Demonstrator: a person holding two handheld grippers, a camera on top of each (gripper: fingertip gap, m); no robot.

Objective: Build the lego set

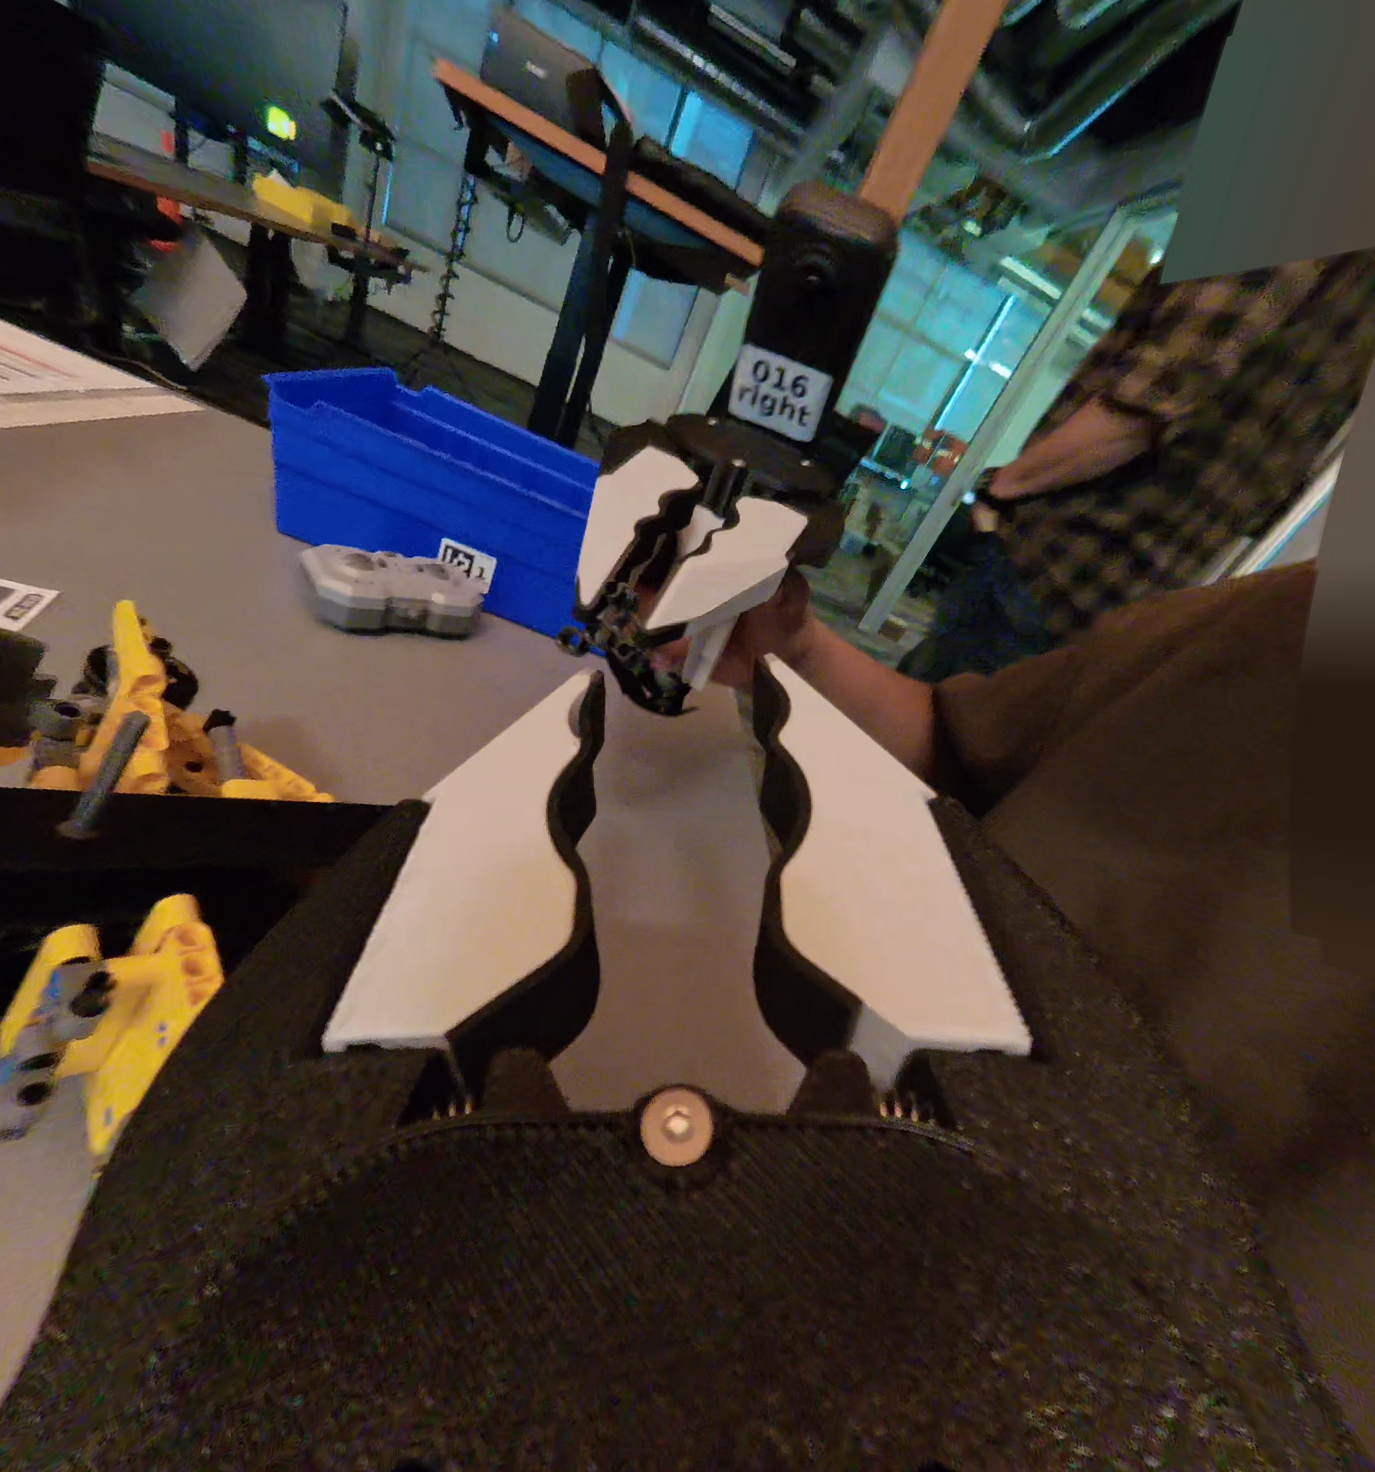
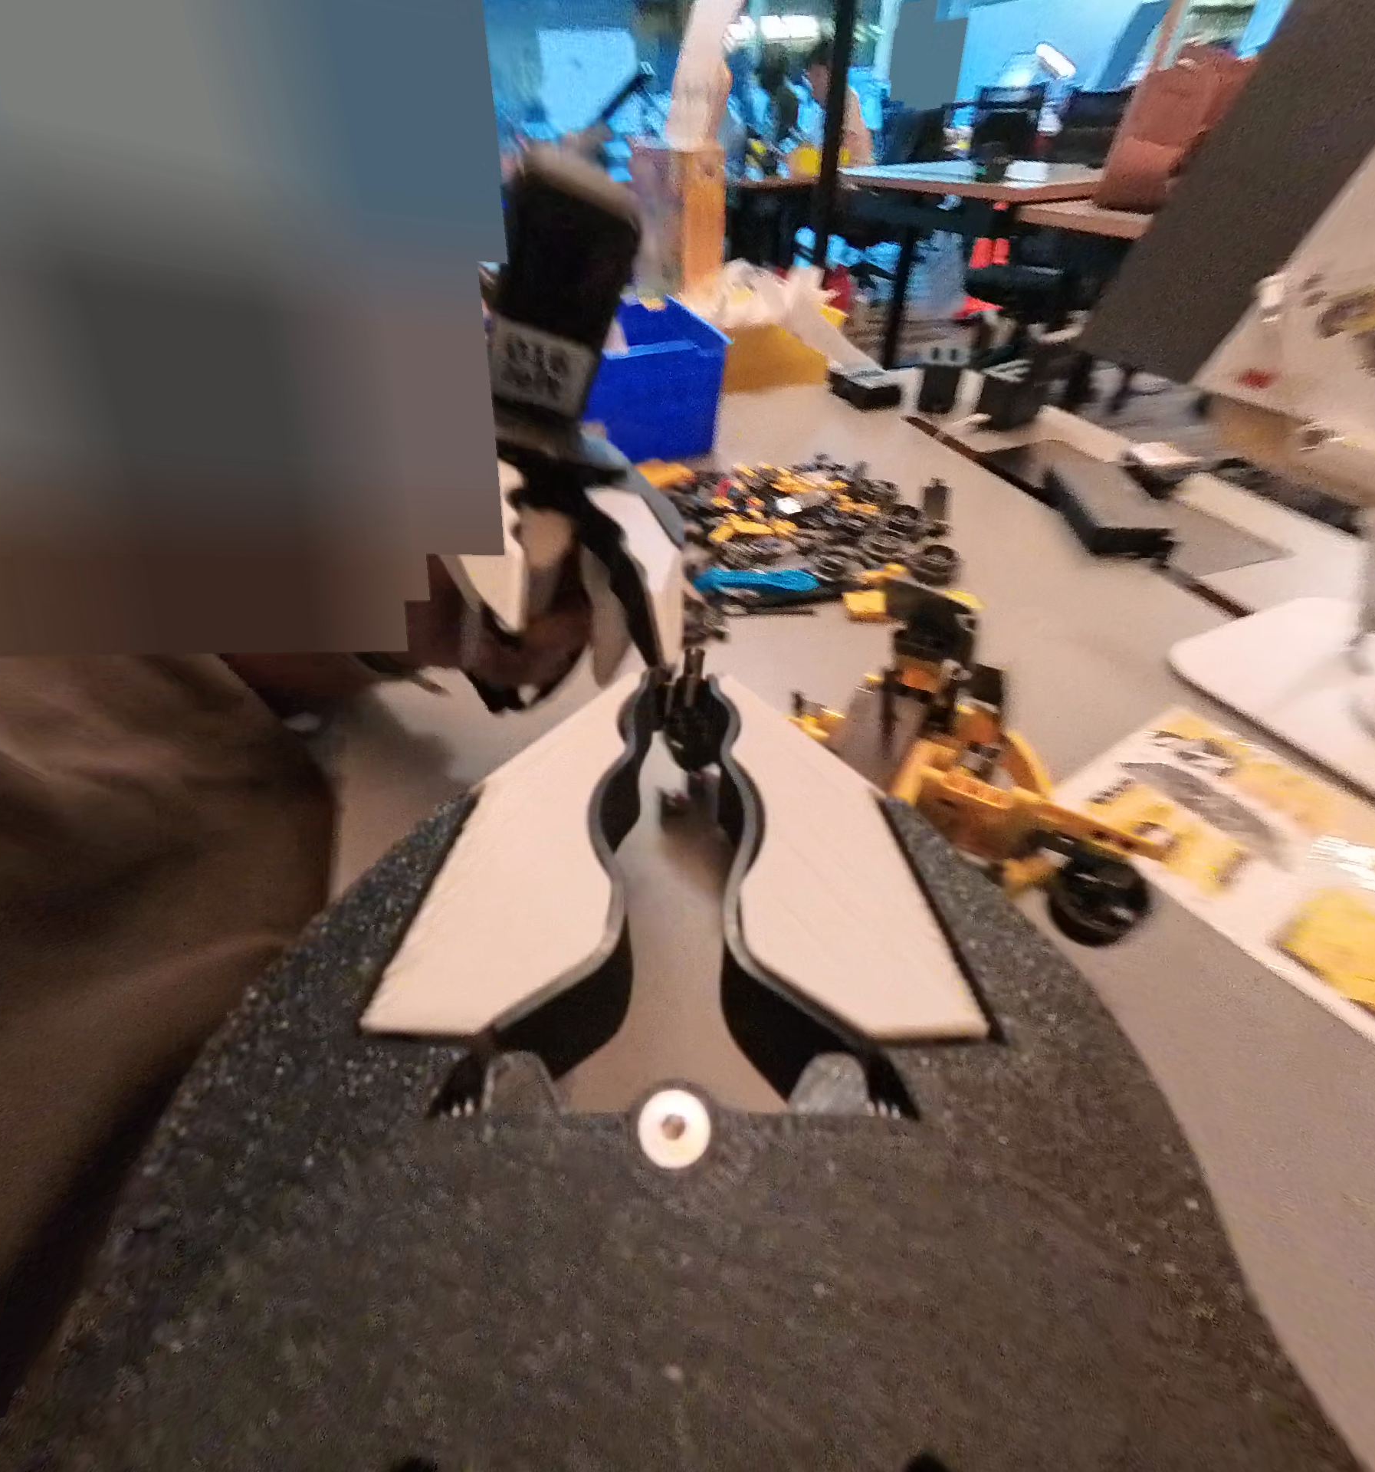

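My left gripper is open and empty, held above the grey table. Just beyond its fingertips is my right gripper, pointing down and shut on a small black building-toy part. In the right wrist view, my right gripper pinches that black part at its fingertips, and the left gripper shows blurred just behind and to the left. A hand and brown sleeve hold the right gripper.
A partly built yellow toy vehicle stands right of the right gripper, by an instruction booklet. A pile of loose parts lies behind. There are also a blue bin, a grey part, yellow sub-assemblies and a white stand base.
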